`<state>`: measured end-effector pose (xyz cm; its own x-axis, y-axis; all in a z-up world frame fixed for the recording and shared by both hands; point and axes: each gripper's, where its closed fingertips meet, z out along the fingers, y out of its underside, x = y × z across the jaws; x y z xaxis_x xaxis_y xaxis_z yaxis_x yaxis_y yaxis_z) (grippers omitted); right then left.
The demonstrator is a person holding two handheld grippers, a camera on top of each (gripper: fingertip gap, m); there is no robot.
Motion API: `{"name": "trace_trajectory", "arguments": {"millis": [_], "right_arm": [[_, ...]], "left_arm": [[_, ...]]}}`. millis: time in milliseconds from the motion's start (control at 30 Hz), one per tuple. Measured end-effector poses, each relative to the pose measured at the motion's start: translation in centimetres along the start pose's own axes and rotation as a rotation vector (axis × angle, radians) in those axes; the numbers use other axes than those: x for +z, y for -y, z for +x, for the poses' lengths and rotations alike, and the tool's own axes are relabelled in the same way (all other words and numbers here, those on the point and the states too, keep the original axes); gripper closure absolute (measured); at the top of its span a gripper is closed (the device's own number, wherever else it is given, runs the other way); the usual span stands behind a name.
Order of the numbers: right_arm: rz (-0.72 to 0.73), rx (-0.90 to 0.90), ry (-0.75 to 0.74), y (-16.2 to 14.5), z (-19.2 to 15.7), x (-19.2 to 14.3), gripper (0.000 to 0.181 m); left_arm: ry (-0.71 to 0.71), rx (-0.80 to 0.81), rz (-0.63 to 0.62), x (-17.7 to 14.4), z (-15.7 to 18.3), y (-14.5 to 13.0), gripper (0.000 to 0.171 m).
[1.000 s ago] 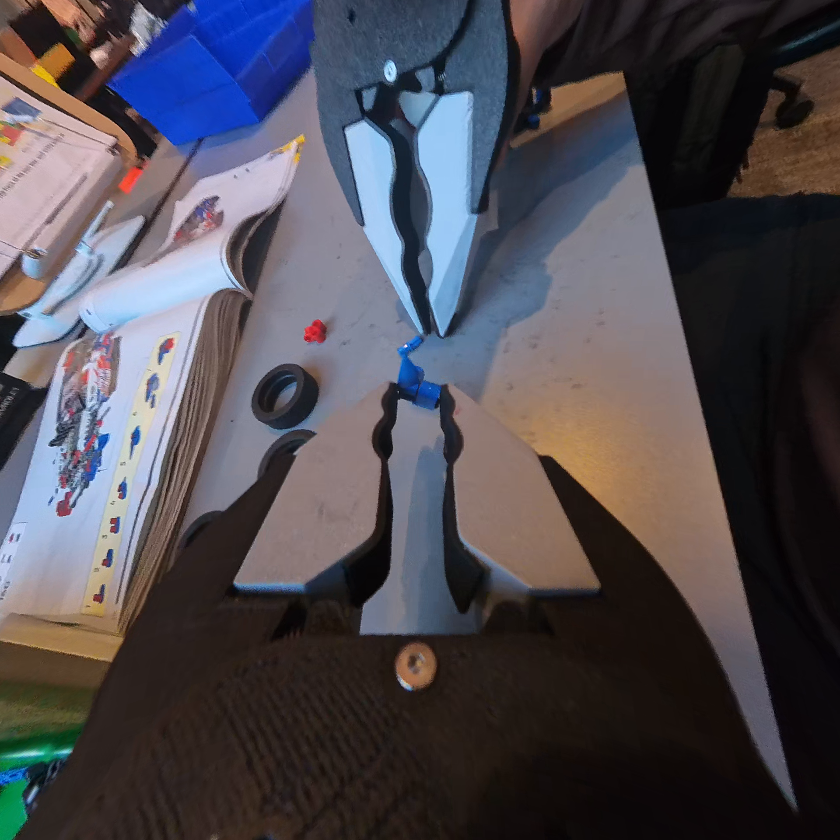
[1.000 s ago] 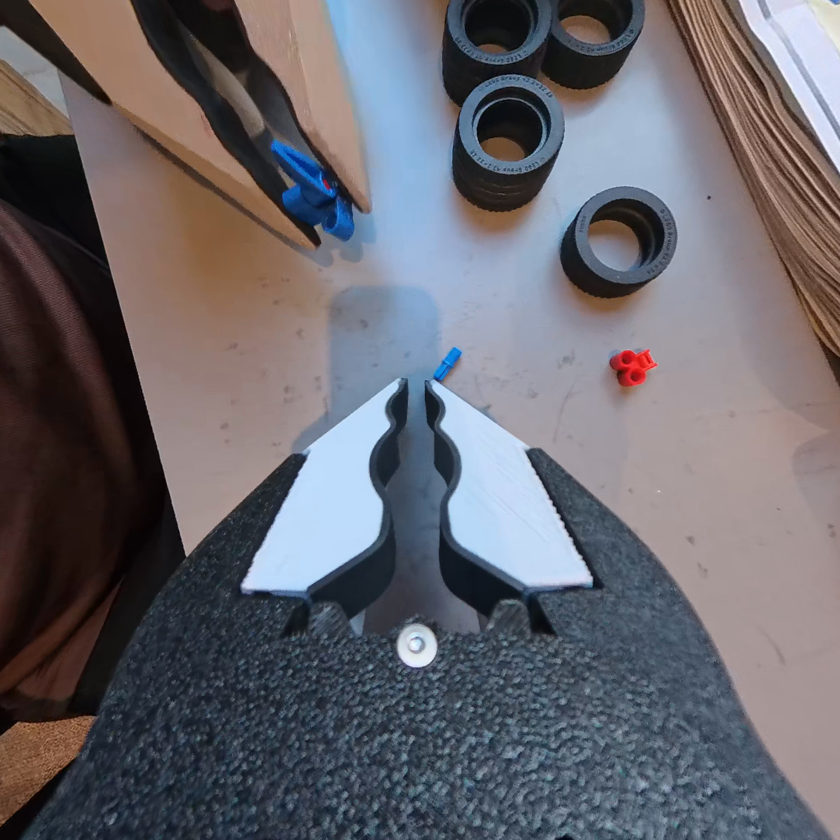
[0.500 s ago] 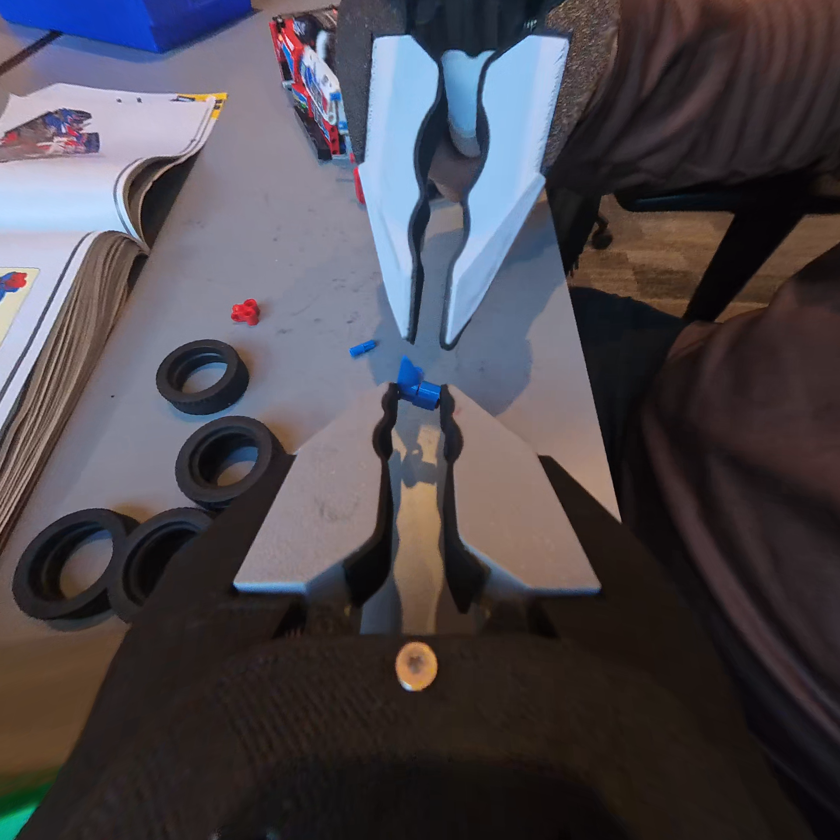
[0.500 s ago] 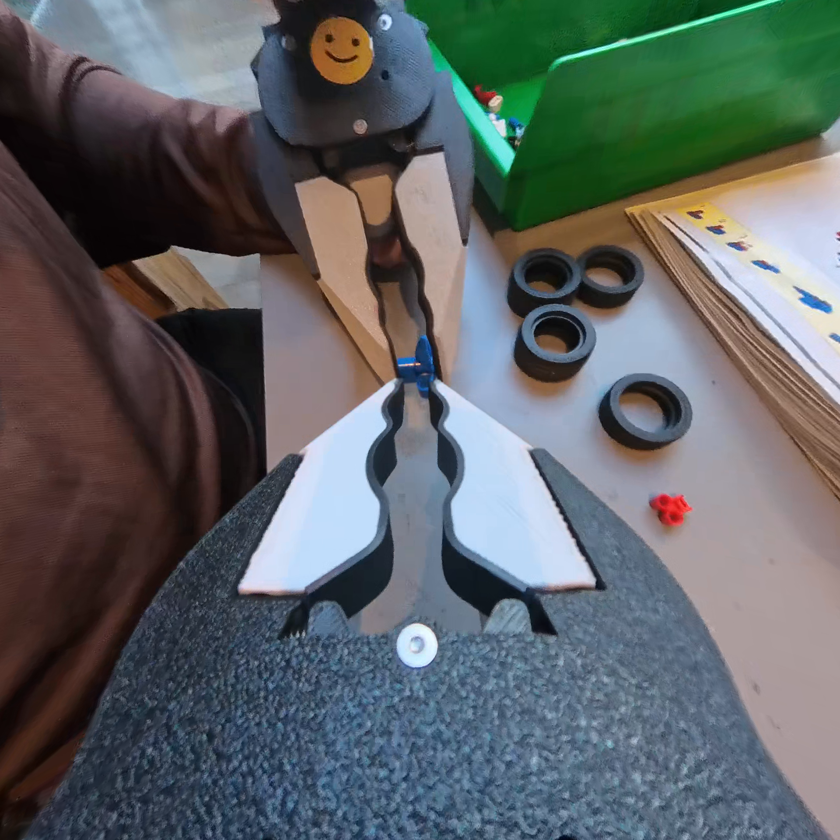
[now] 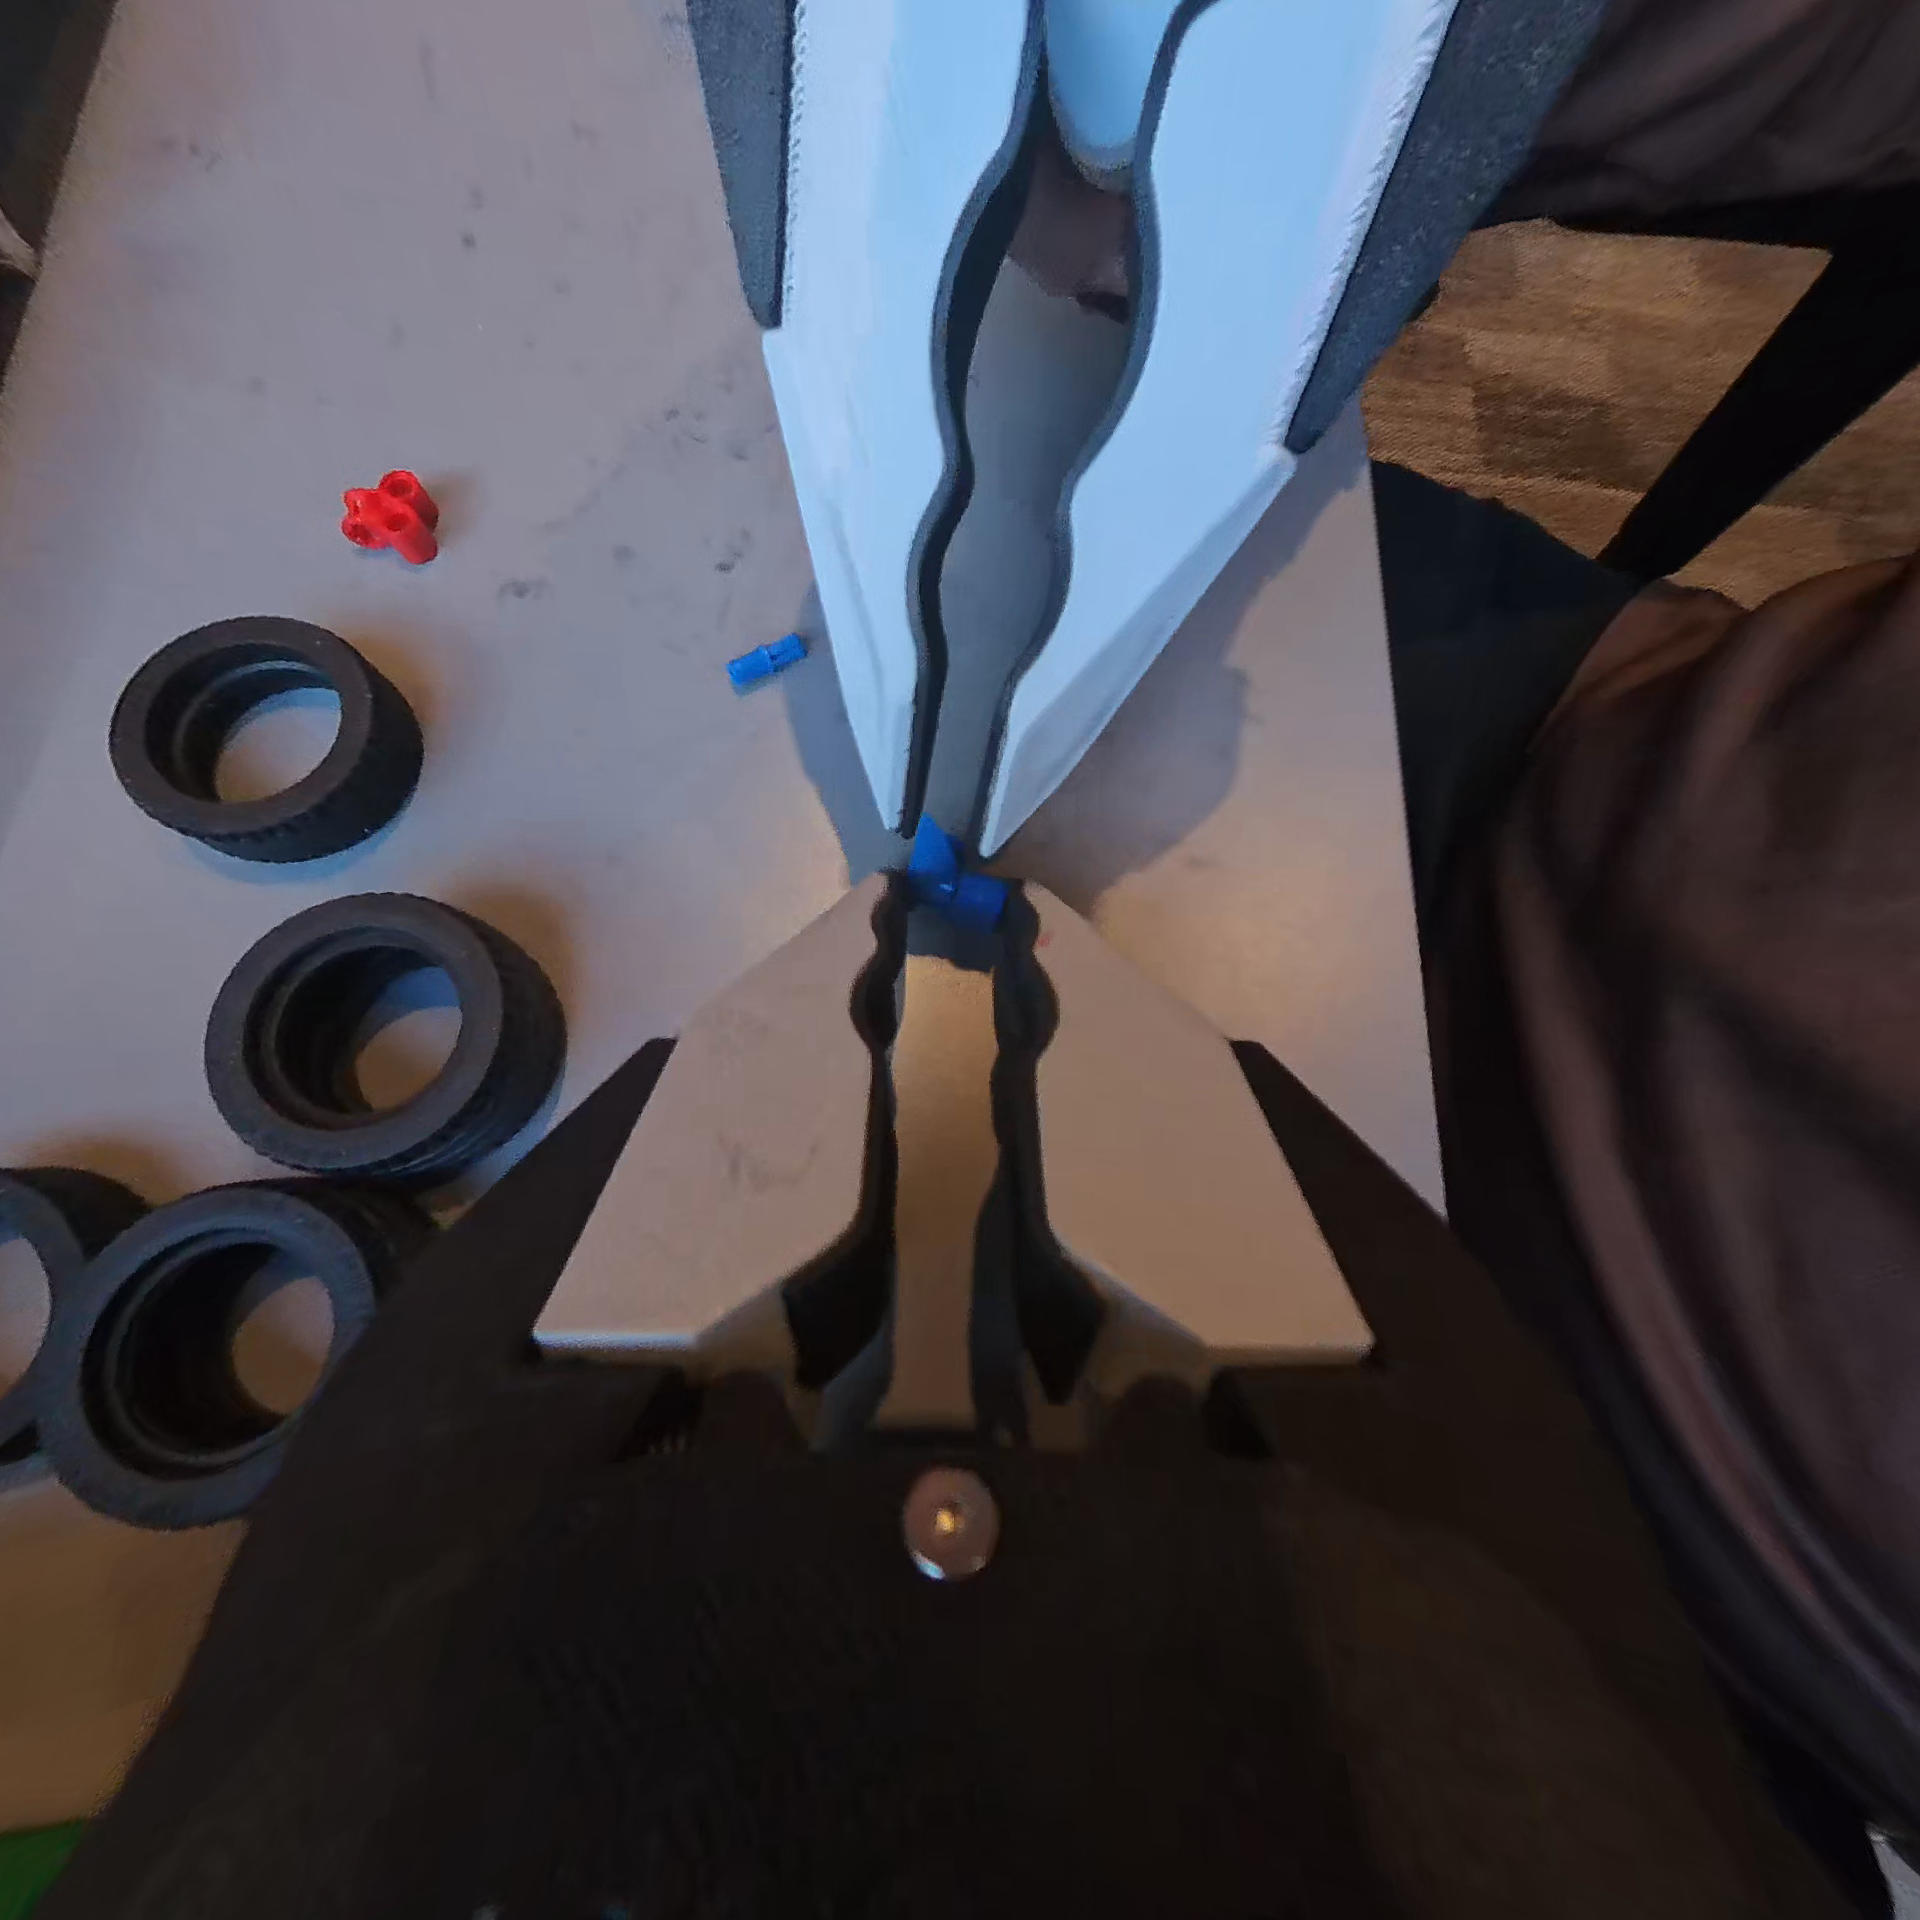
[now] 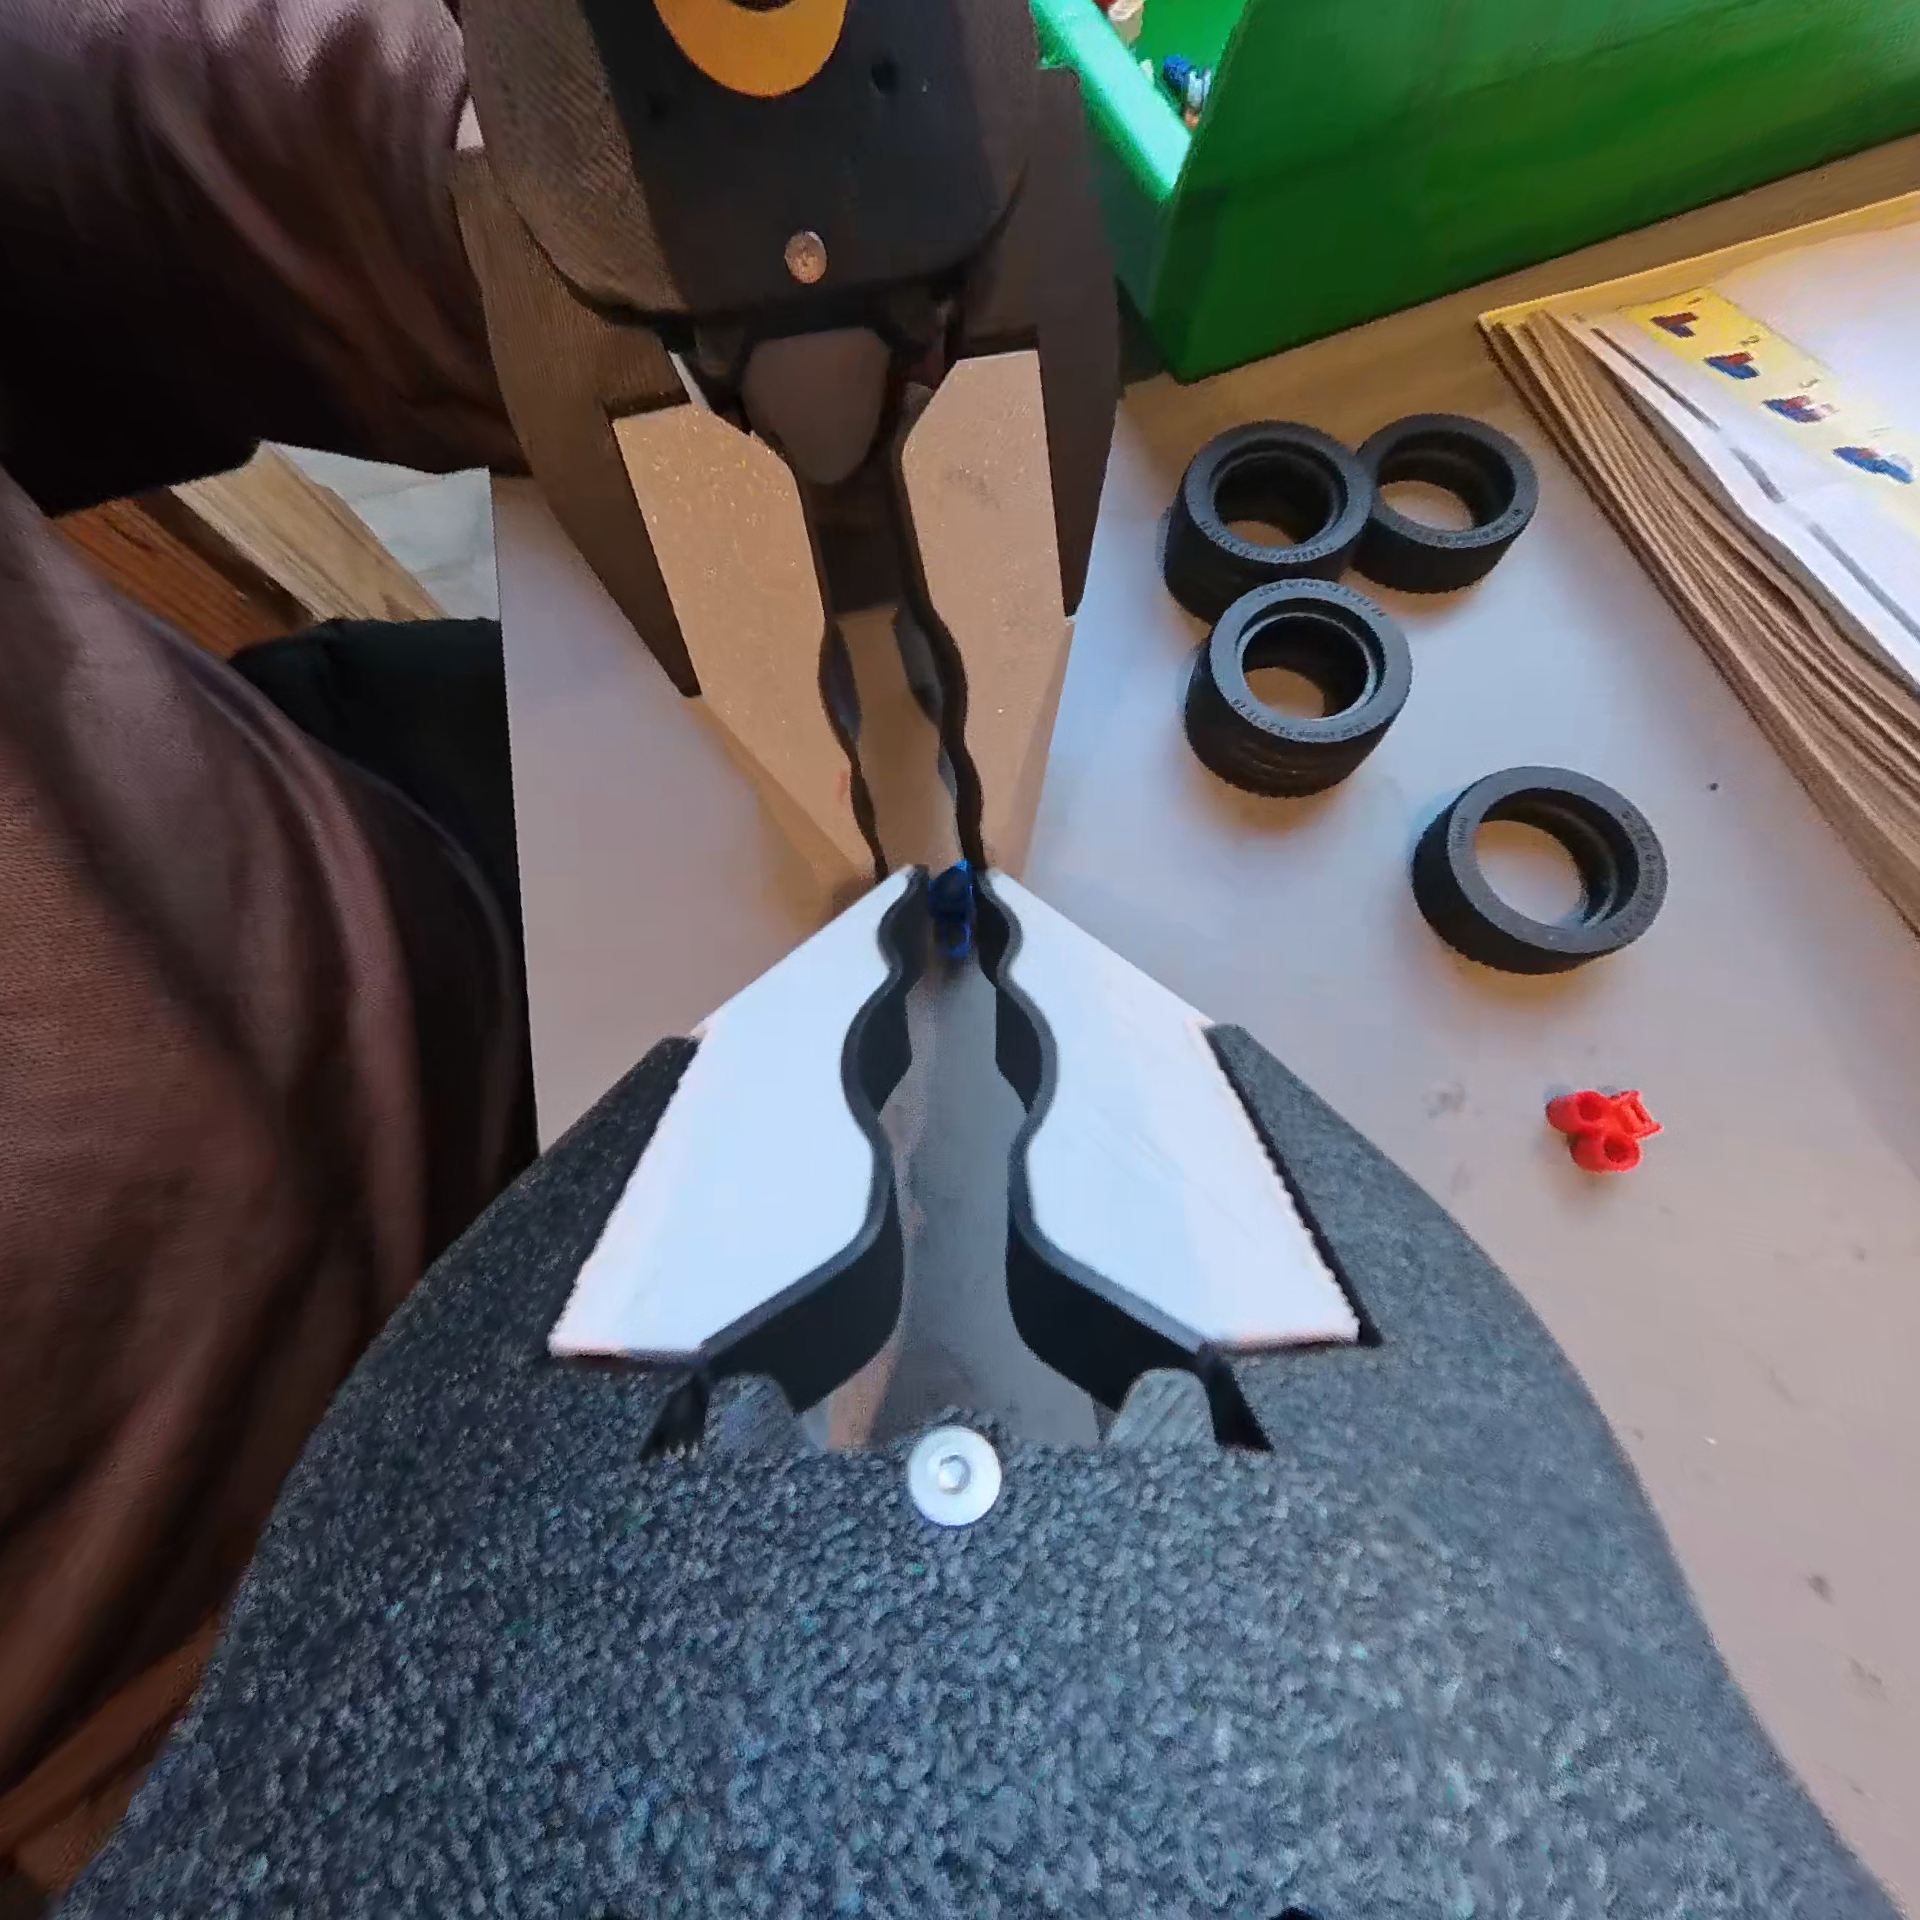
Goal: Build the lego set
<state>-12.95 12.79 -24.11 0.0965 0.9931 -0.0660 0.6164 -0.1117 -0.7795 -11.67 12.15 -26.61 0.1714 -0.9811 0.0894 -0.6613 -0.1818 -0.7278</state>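
Note:
A small blue lego piece is pinched in the tips of my left gripper, held just above the grey table. My right gripper, with white fingers, comes in from the far side. Its tips close around the upper end of the same piece. In the right wrist view the blue piece sits between my right gripper's tips, and the left gripper meets it tip to tip. A loose blue pin and a red connector lie on the table.
Several black tyres lie to the right in the right wrist view, and a single tyre lies nearer. An open instruction book and a green bin are beyond them. A person's brown sleeve borders the table's near edge. The loose blue pin is about equally far from each gripper, around 5 cm.
The two grippers have come together tip to tip. My right gripper has left the blue pin on the table and closed on the blue piece that my left gripper holds.

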Motion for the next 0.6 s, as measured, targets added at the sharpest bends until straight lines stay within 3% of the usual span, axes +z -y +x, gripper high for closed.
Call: {"name": "trace_trajectory", "arguments": {"millis": [300, 333, 600], "right_arm": [[-0.028, 0.009, -0.003, -0.7, 0.1, 0.9, 0.175], [-0.028, 0.014, 0.000, -0.7, 0.1, 0.9, 0.175], [-0.017, 0.024, 0.007, -0.7, 0.2, 0.5, 0.176]], "left_arm": [[-0.006, 0.002, 0.002, 0.0, 0.1, 0.0, 0.147], [0.005, 0.002, 0.010, -0.1, 0.0, 0.1, 0.141], [-0.018, -0.001, 0.096, -1.1, 0.2, 1.1, 0.139]]}}
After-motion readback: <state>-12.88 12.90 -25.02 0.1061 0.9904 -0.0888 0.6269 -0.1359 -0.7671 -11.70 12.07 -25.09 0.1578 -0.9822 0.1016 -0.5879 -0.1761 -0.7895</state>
